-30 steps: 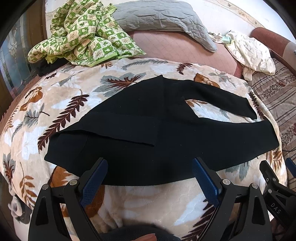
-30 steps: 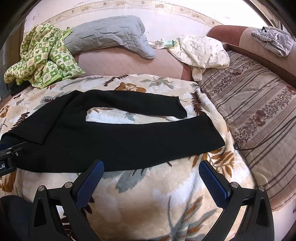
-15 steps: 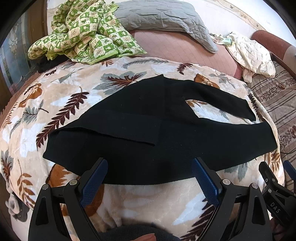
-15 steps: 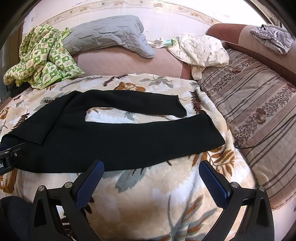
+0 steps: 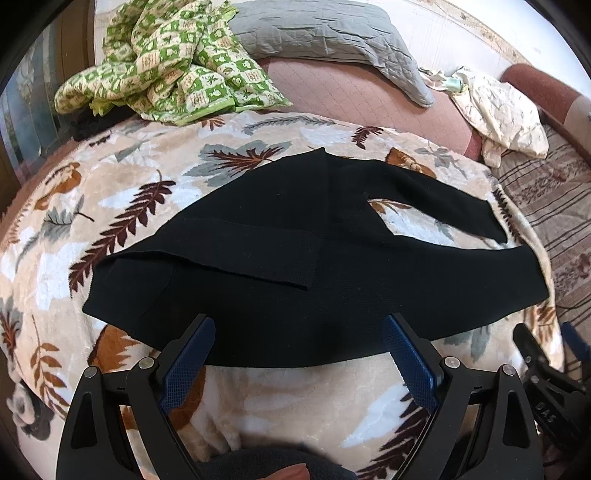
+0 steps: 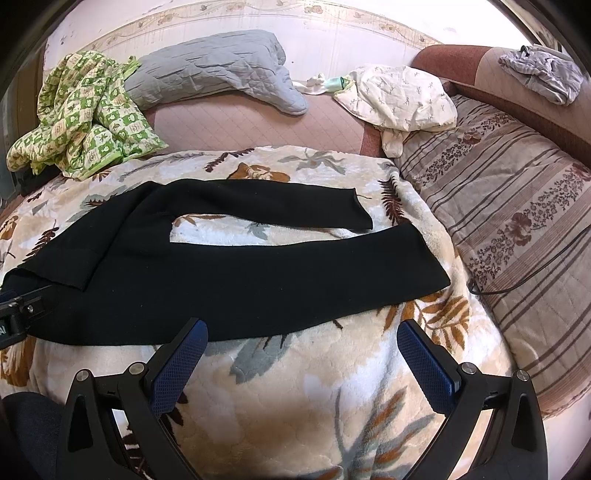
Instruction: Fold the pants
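Black pants [image 5: 332,280] [image 6: 258,273] lie spread flat on a leaf-patterned blanket [image 5: 122,199] [image 6: 295,369], waist to the left, both legs running right. A waistband corner is flipped over on the left. My left gripper [image 5: 299,328] hovers open at the near edge of the waist part, nothing between its blue pads [image 5: 188,365]. My right gripper [image 6: 301,328] hangs open over the blanket just short of the near leg's lower edge. Each gripper's black body shows at the edge of the other's view.
A green checked quilt [image 5: 166,62] [image 6: 81,118] and a grey pillow [image 5: 325,33] [image 6: 214,70] lie at the back. A cream garment [image 6: 399,96] rests on the pink mattress. A striped floral sheet [image 6: 517,206] with a black cable [image 6: 517,284] lies to the right.
The left gripper has drifted slightly left and closer over the waist; the pants lie unmoved. The right gripper's view has barely changed.
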Demonstrator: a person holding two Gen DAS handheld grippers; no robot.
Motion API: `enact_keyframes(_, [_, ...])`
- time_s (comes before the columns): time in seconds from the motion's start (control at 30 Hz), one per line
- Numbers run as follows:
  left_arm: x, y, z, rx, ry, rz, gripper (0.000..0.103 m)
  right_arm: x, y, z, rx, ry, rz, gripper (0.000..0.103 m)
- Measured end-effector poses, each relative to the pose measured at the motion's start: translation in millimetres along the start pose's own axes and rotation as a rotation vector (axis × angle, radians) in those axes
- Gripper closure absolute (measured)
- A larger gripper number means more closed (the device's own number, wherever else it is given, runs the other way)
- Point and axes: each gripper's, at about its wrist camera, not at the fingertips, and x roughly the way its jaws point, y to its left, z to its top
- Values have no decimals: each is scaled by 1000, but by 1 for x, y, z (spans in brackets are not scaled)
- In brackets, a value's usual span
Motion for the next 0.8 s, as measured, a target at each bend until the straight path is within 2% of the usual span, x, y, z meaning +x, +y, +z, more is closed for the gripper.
enact_keyframes(0.07, [-10, 13, 4, -21, -15, -54, 10, 0, -1, 0, 5, 5, 7, 1])
enact_keyframes(0.1, [-14, 19, 5, -16, -33, -55, 9, 0, -2, 0, 10, 5, 12, 1])
enact_keyframes(0.17, [-32, 40, 10, 16, -108, -64, 1, 0, -5, 0, 21, -1, 22, 0])
enact_keyframes(0.27, [-42, 77, 9, 20, -170, -124, 1, 1, -8, 0, 41, 0, 38, 0])
enact_keyframes(0.33, [-38, 99, 2, 13, -162, -187, 1, 2, -9, 0, 49, 6, 48, 0])
enact_keyframes(0.37, [-30, 117, -2, -8, -110, -205, 1, 2, -9, 0, 51, 6, 50, 0])
enact_keyframes(0.43, [-20, 142, -9, -53, -67, -217, 1, 2, -10, 1, 55, 3, 55, 0])
enact_keyframes(0.53, [-7, 167, -18, -110, -45, -329, 1, 3, -10, 0, 55, 6, 57, 0])
enact_keyframes(0.6, [0, 170, -17, -110, -46, -339, 2, 3, -8, 1, 49, 9, 57, 0])
enact_keyframes(0.7, [13, 171, -18, -97, -71, -309, 6, 3, -8, 0, 45, 9, 57, 0])
enact_keyframes(0.73, [22, 173, -18, -111, -68, -287, 10, 3, -8, 0, 46, 9, 57, 0])
enact_keyframes(0.77, [27, 178, -21, -141, -74, -273, 18, 3, -7, 0, 46, 9, 59, 0])
enact_keyframes(0.8, [28, 182, -24, -171, -94, -300, 19, 3, -7, 0, 46, 10, 60, 0])
